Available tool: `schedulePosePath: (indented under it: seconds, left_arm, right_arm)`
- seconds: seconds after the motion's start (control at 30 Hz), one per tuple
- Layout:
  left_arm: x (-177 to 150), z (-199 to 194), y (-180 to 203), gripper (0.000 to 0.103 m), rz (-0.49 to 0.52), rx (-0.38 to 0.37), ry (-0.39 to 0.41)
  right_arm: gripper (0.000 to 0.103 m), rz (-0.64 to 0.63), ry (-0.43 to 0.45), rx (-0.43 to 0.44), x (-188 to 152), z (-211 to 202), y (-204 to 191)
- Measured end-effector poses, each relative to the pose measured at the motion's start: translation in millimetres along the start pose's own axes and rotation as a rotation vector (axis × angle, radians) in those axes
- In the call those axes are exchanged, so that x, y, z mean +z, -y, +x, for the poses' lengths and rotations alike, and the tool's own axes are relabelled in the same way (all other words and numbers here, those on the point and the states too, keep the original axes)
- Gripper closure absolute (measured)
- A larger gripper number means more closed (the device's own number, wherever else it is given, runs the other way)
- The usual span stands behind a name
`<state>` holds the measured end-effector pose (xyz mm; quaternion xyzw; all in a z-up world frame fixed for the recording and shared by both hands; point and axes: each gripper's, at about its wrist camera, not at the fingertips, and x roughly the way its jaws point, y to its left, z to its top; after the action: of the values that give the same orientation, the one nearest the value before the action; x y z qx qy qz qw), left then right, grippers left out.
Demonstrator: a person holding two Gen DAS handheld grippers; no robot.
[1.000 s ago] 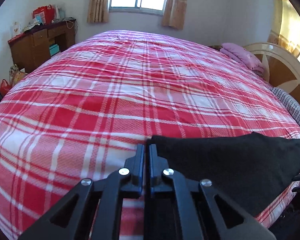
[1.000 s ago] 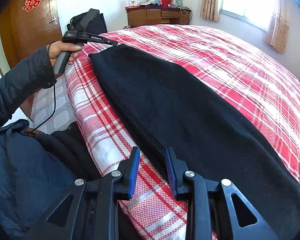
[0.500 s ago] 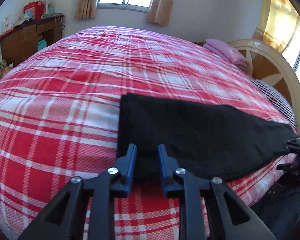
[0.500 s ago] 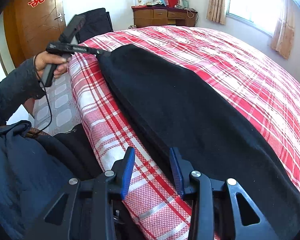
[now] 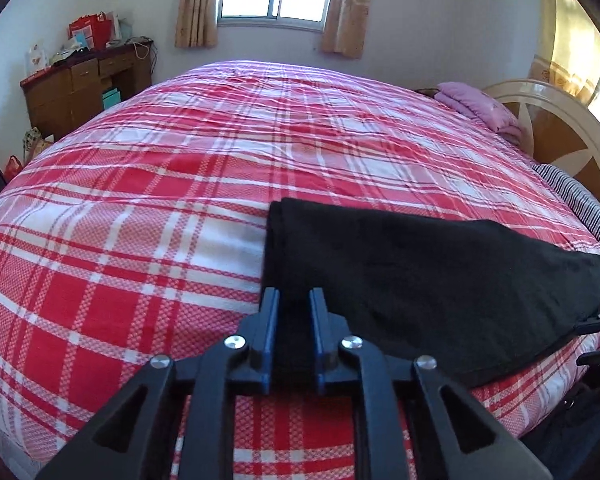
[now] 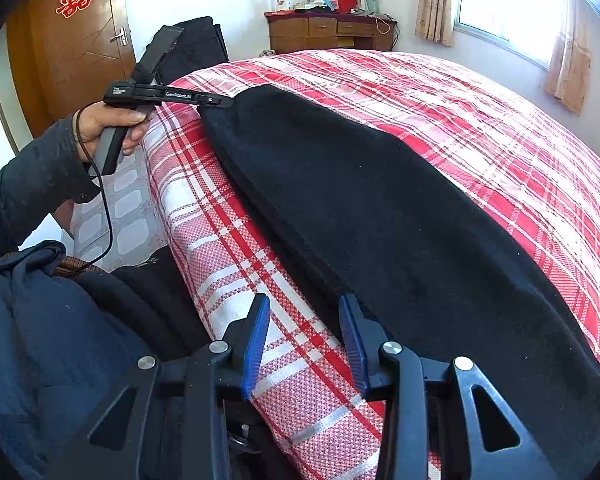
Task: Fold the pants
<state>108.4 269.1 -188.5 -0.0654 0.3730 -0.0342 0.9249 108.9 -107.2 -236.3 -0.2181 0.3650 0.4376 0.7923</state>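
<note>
Black pants (image 5: 420, 280) lie folded lengthwise in a long strip along the near edge of the red plaid bed (image 5: 160, 200). My left gripper (image 5: 294, 300) is open, its fingers straddling the narrow end of the pants. In the right wrist view the pants (image 6: 380, 200) stretch away from me to the left gripper (image 6: 220, 101), which a hand holds at their far end. My right gripper (image 6: 305, 308) is open and empty over the bedcover, just beside the pants' near edge.
A wooden desk (image 5: 84, 84) with clutter stands at the far left wall. A pink folded cloth (image 5: 480, 108) lies by the headboard (image 5: 560, 132). A wooden door (image 6: 76, 48) is behind the left hand. My dark jacket (image 6: 40, 340) fills the lower left.
My left gripper went from shut on the pants' end to open, and the pants now lie flat on the bed. My right gripper opened wider beside the pants' edge.
</note>
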Motion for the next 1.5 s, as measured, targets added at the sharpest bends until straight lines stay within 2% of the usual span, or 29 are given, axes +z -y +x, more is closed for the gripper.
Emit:
schedulePosePath:
  seconds: [0.03, 0.07, 0.13, 0.23, 0.3, 0.37, 0.43, 0.57, 0.7, 0.73, 0.77, 0.87, 1.0, 1.13, 1.23, 1.37, 1.5]
  left_arm:
    - [0.6, 1.6, 0.3, 0.078, -0.002, 0.009, 0.000]
    - [0.7, 2.5, -0.9, 0.064, -0.013, 0.027, -0.001]
    - [1.3, 1.7, -5.0, 0.051, -0.040, 0.046, 0.014]
    - [0.5, 1.8, -6.8, 0.051, -0.048, 0.019, 0.018]
    - [1.3, 2.8, -4.3, 0.052, -0.035, 0.027, 0.022]
    - [2.4, 2.8, -0.4, 0.065, -0.015, 0.042, 0.035]
    - [3.2, 4.2, 3.7, 0.070, -0.001, 0.043, 0.031]
    - [5.3, 9.9, 15.5, 0.069, 0.044, 0.064, 0.028]
    - [8.8, 14.8, 15.6, 0.069, 0.031, 0.065, 0.017]
    - [8.8, 14.9, 16.2, 0.077, 0.036, 0.064, 0.016]
    - [9.2, 14.8, 16.3, 0.091, 0.039, 0.053, 0.014]
    - [12.5, 9.2, 17.6, 0.093, 0.044, 0.035, 0.012]
    - [23.8, -11.8, 3.6, 0.093, 0.005, -0.021, 0.056]
    - [15.6, 7.5, 4.2, 0.093, 0.032, -0.008, -0.007]
    - [8.2, 17.0, -2.6, 0.089, -0.009, -0.017, 0.007]
    - [9.8, 11.0, -7.3, 0.085, -0.017, -0.028, 0.025]
    - [9.5, 9.9, 0.1, 0.092, 0.034, -0.017, 0.010]
  right_arm:
    - [0.065, 0.001, 0.001, 0.001, 0.0, -0.1, -0.5]
    - [0.065, 0.003, 0.001, 0.002, -0.3, -0.1, -0.9]
    - [0.065, 0.005, 0.003, 0.005, -0.5, -0.1, -0.9]
    - [0.065, 0.007, 0.003, 0.009, -1.3, 0.9, -1.5]
    - [0.065, 0.006, 0.000, 0.005, -1.3, 3.2, -0.9]
    - [0.065, 0.007, -0.002, 0.008, -2.1, 4.0, -1.4]
    - [0.065, 0.007, -0.002, 0.004, -2.3, 4.0, -3.3]
    - [0.065, 0.009, -0.002, 0.007, -2.6, 3.9, -4.6]
    - [0.065, 0.008, 0.000, 0.005, -3.4, 3.5, -5.4]
    - [0.065, 0.009, 0.001, 0.005, -3.5, 3.5, -4.9]
    - [0.065, 0.011, 0.002, 0.004, -3.6, 3.4, -4.7]
    - [0.065, 0.019, 0.004, -0.002, -4.0, 3.5, -3.2]
    - [0.065, 0.041, 0.019, -0.005, -3.4, 2.2, 0.9]
    - [0.065, 0.063, 0.002, -0.007, -3.5, 9.5, 5.0]
    - [0.061, 0.080, -0.069, 0.007, -6.9, 22.6, 7.6]
    - [0.061, 0.103, -0.026, 0.021, -3.5, 13.5, 9.8]
    - [0.061, 0.118, 0.014, -0.026, -3.7, -4.2, 16.3]
